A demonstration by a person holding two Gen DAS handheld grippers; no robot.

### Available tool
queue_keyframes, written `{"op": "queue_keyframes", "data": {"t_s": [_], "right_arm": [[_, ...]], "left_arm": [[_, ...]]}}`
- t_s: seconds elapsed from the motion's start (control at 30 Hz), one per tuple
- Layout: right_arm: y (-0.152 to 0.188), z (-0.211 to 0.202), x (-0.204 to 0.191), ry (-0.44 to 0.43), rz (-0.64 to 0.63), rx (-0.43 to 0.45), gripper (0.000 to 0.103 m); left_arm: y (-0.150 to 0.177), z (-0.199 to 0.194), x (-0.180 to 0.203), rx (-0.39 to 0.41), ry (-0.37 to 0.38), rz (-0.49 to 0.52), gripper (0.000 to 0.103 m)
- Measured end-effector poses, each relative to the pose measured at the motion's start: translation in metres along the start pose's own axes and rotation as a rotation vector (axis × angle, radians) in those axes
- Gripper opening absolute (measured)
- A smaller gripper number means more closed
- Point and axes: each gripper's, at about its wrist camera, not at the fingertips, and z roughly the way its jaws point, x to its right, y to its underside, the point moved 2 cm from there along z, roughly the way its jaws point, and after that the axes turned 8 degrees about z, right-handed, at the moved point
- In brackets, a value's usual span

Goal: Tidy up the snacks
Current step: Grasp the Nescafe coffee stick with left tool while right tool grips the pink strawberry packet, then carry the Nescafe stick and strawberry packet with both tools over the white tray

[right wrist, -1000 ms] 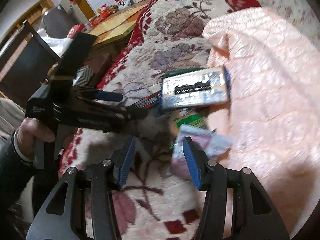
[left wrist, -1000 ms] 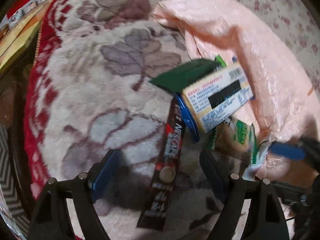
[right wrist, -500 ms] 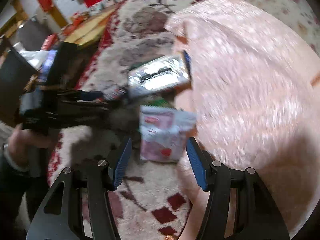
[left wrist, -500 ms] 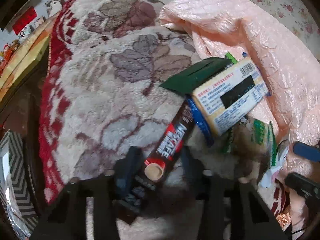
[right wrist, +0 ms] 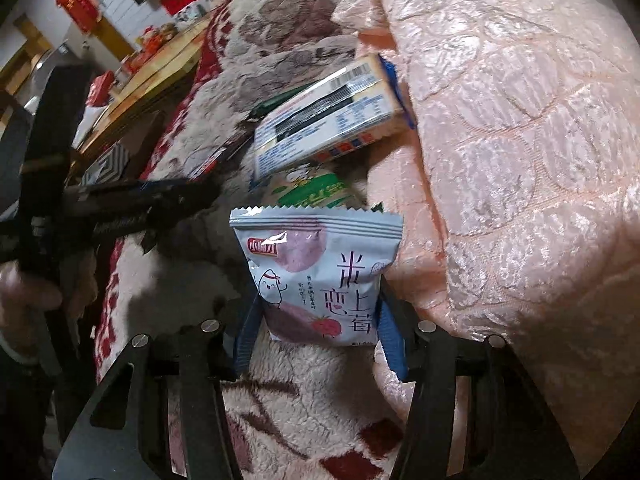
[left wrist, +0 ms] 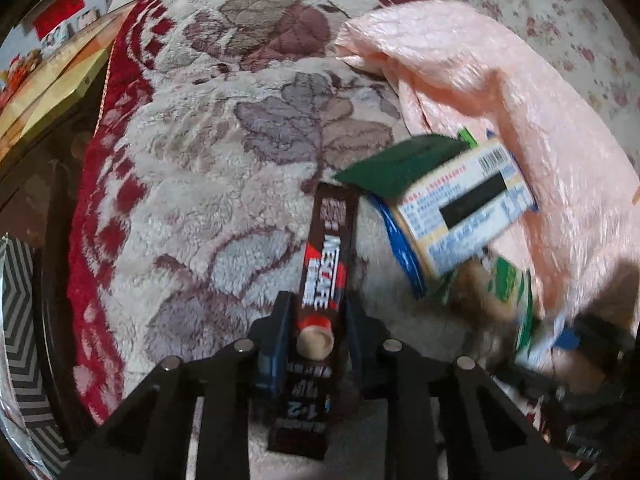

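My left gripper (left wrist: 316, 320) is shut on a dark brown Nescafe coffee stick (left wrist: 326, 268), pinching its lower half above the fleece blanket. My right gripper (right wrist: 318, 312) is shut on a pale blue snack pouch with pink print (right wrist: 316, 276), which stands upright between the blue pads. A cream and blue biscuit box (left wrist: 460, 212) leans on a green box (left wrist: 400, 164); the biscuit box also shows in the right wrist view (right wrist: 328, 120). A green snack packet (right wrist: 312, 192) lies under it. The left gripper's body (right wrist: 120, 208) shows in the right wrist view.
A floral fleece blanket (left wrist: 224, 168) covers the surface. A pink quilted cover (right wrist: 520, 140) rises on the right. A wooden table (right wrist: 148, 76) stands beyond the blanket's left edge, and a striped item (left wrist: 16, 300) lies at far left.
The left gripper closed on the coffee stick and lifted it. The right gripper moved onto the blue pouch and closed on it.
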Motion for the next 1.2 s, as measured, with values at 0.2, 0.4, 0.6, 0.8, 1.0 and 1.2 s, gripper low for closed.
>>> {"op": "queue_keyframes", "data": {"t_s": [0.2, 0.4, 0.6, 0.8, 1.0, 1.2], "right_arm": [[0.007, -0.003, -0.010, -0.037, -0.054, -0.024, 0.050], [0.015, -0.010, -0.031, -0.097, -0.114, -0.030, 0.050], [0.014, -0.014, -0.056, -0.128, -0.160, -0.029, 0.050], [0.014, -0.012, -0.079, -0.138, -0.204, -0.027, 0.050], [0.014, -0.008, -0.104, -0.134, -0.237, -0.022, 0.050], [0.010, 0.001, -0.122, -0.123, -0.238, -0.016, 0.050]], "left_arm": [[-0.007, 0.002, 0.004, 0.002, -0.015, -0.016, 0.031], [0.004, -0.010, -0.002, 0.021, -0.020, -0.026, 0.022], [0.035, -0.039, -0.017, 0.066, -0.089, -0.086, 0.022], [0.072, -0.074, -0.032, 0.118, -0.176, -0.151, 0.022], [0.103, -0.097, -0.046, 0.143, -0.224, -0.220, 0.022], [0.121, -0.115, -0.058, 0.171, -0.264, -0.258, 0.022]]}}
